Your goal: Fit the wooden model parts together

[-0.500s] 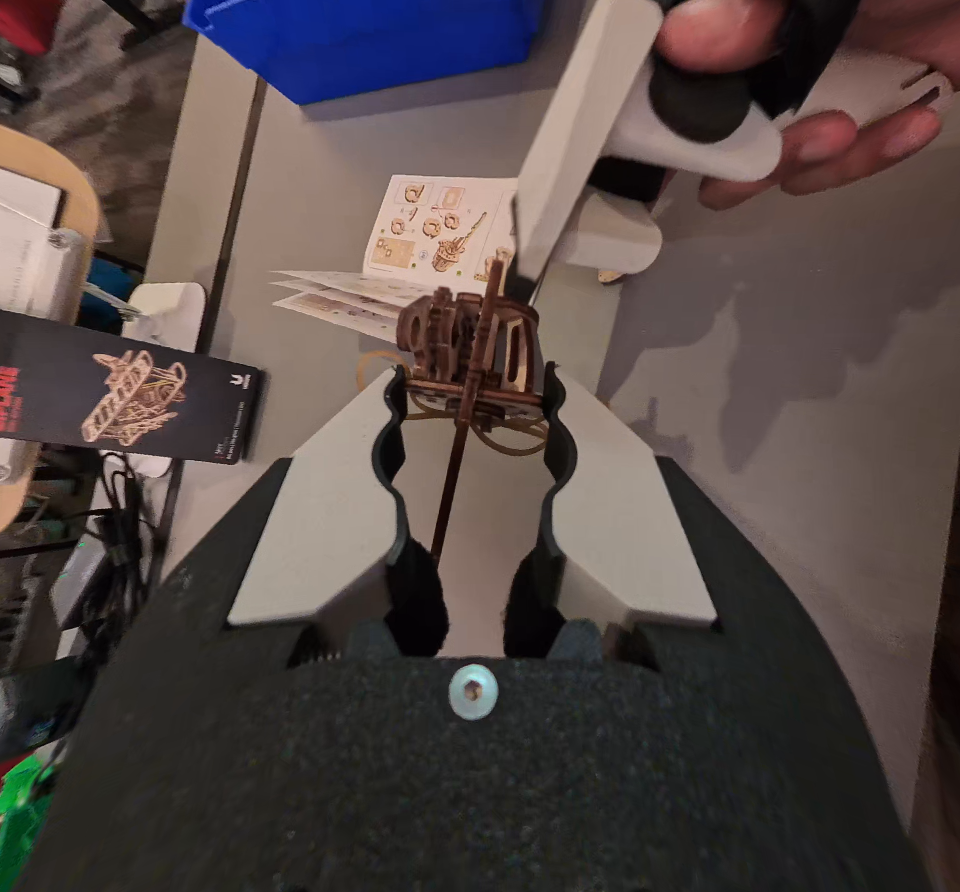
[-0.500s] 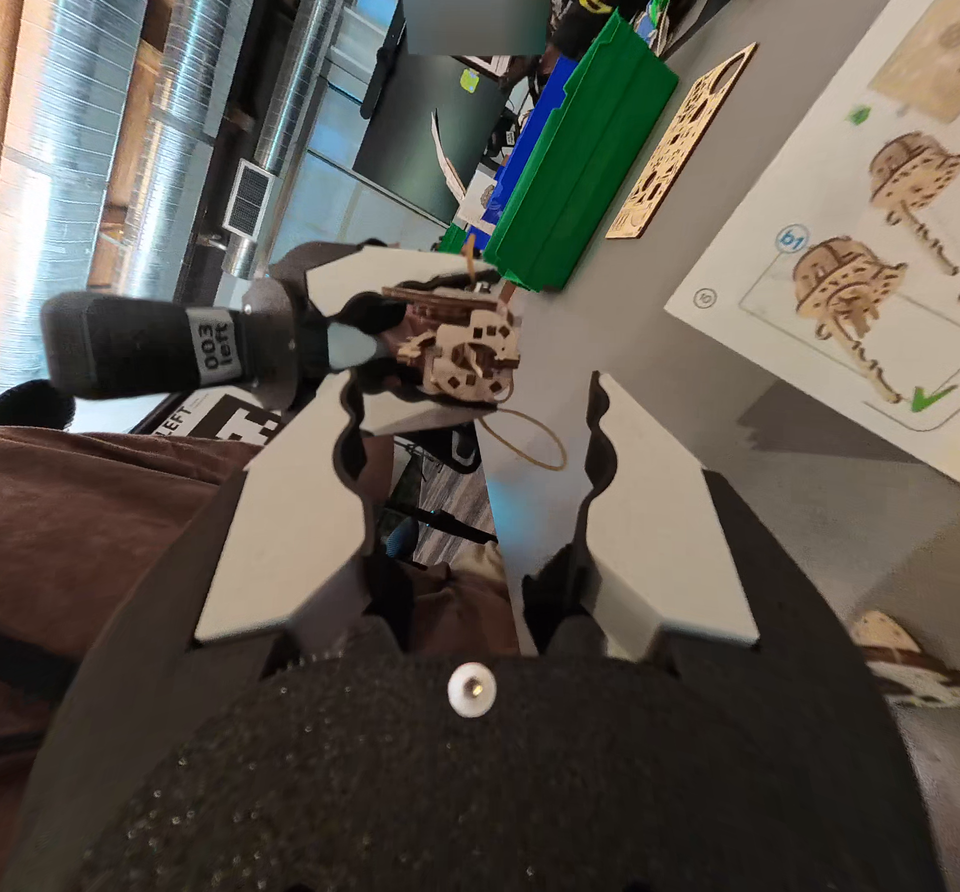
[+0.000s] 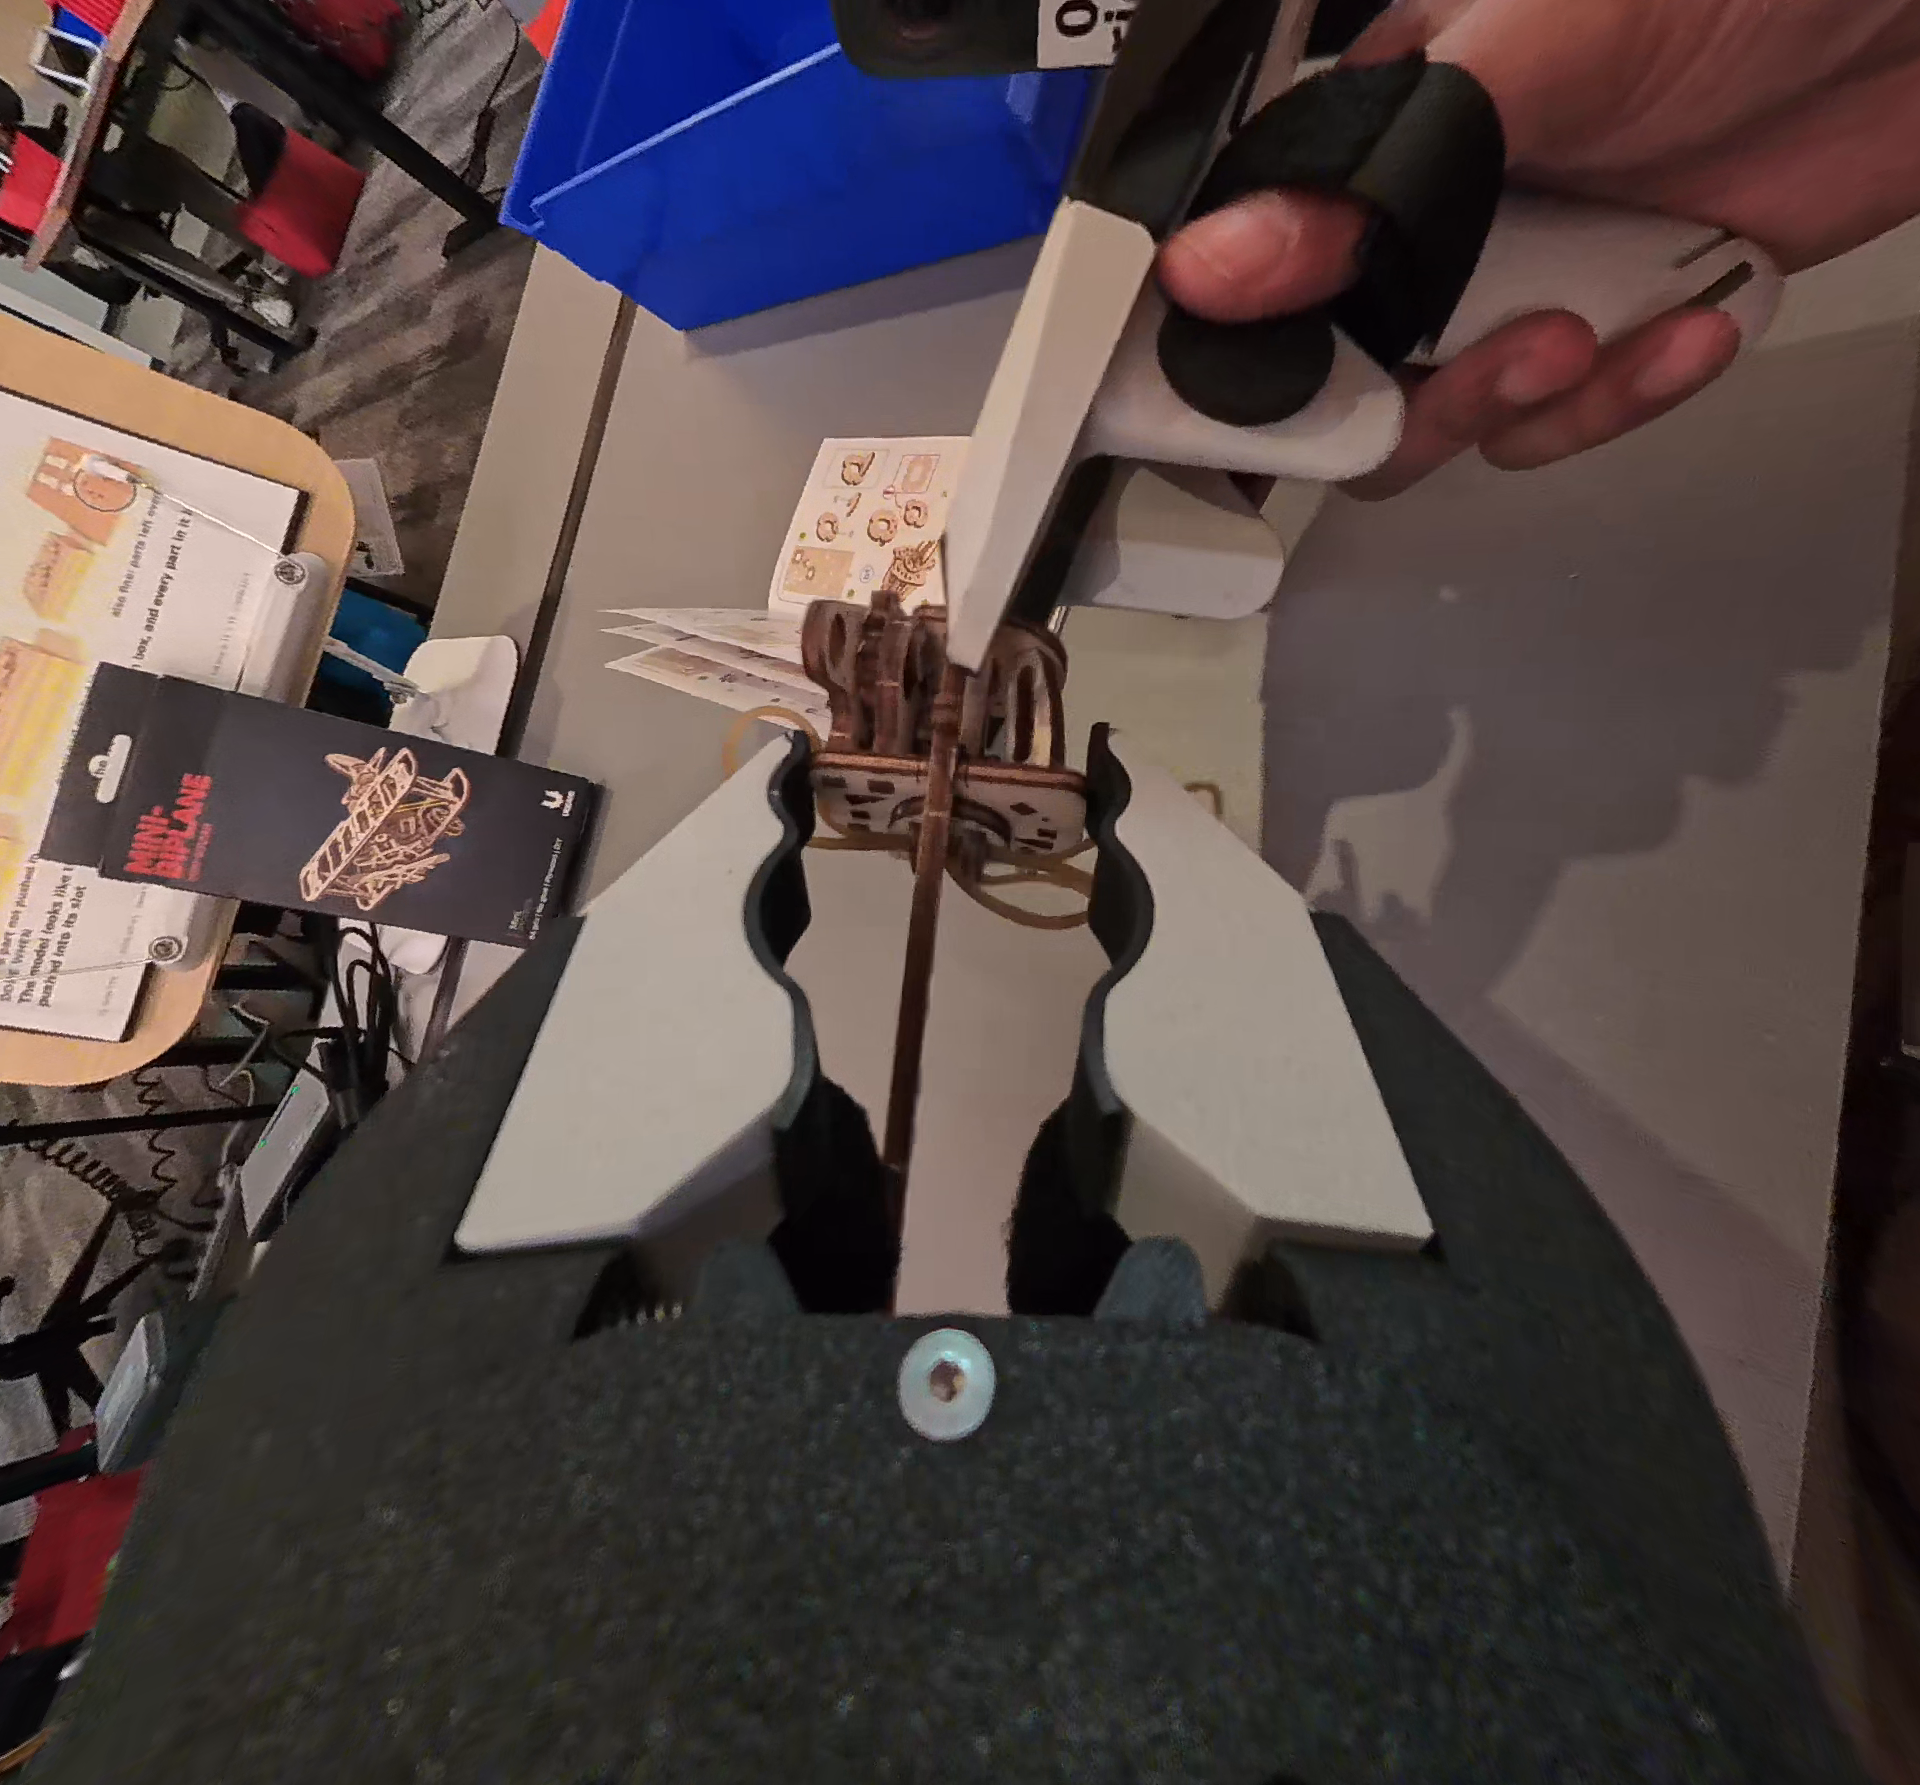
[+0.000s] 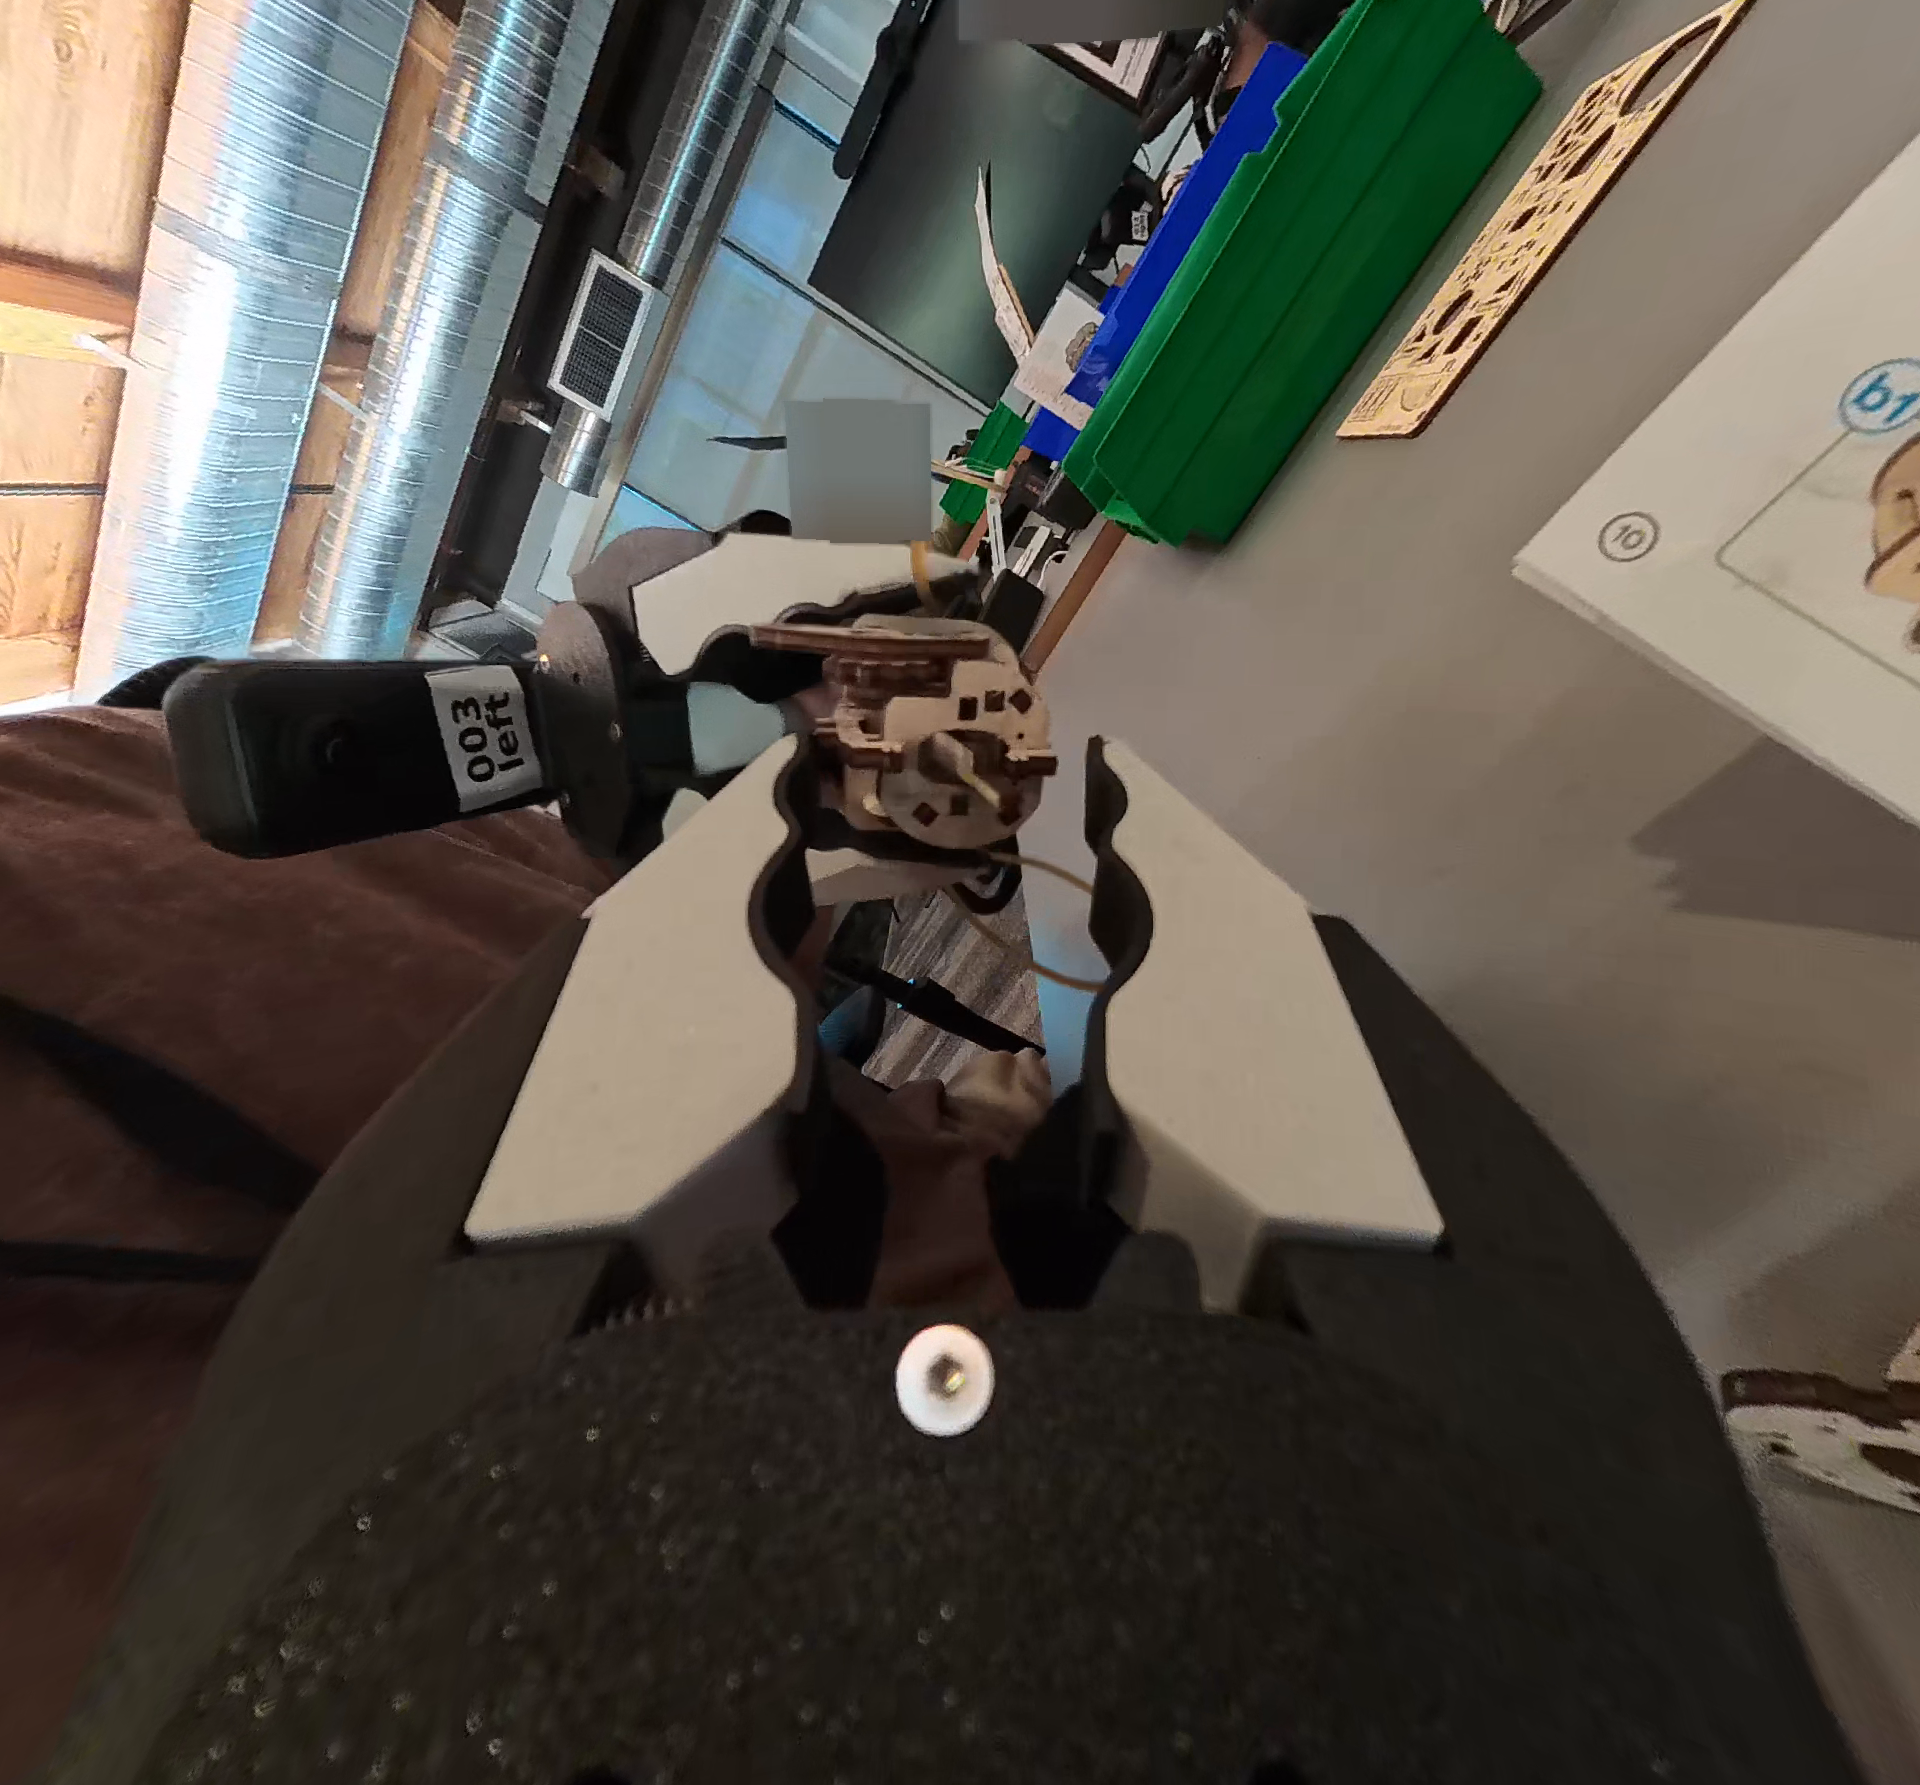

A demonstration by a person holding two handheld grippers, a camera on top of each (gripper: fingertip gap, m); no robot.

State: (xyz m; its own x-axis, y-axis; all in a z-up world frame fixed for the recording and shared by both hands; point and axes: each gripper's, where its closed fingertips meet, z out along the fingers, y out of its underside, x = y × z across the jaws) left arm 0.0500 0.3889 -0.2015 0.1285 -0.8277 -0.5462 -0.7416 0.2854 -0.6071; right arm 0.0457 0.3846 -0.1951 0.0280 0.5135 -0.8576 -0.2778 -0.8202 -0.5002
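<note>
My left gripper (image 3: 945, 779) is shut on a small wooden model (image 3: 935, 696), clamping its pale base plate between the fingertips above the grey table (image 3: 1558, 956). A thin wooden rod (image 3: 914, 987) runs from the model back between the fingers, and a rubber band (image 3: 1039, 904) hangs under it. My right gripper (image 4: 940, 779) is open, with the same model (image 4: 935, 748) between its fingertips. Its left finger is close against the model and its right finger stands apart. In the left wrist view one of its fingers (image 3: 1039, 447) comes down from the upper right, tip on the model's top.
A blue bin (image 3: 790, 125), an instruction booklet (image 3: 862, 530) and a black product box (image 3: 312, 831) lie beyond and to the left. In the right wrist view are a green bin (image 4: 1299, 281), a wooden parts sheet (image 4: 1538, 208), an instruction page (image 4: 1766, 509) and a loose wooden piece (image 4: 1829, 1434). My left and right fingertips are right by each other.
My right gripper has moved in on the model, which now sits between its fingertips instead of up and left of them. My left gripper keeps its hold.
</note>
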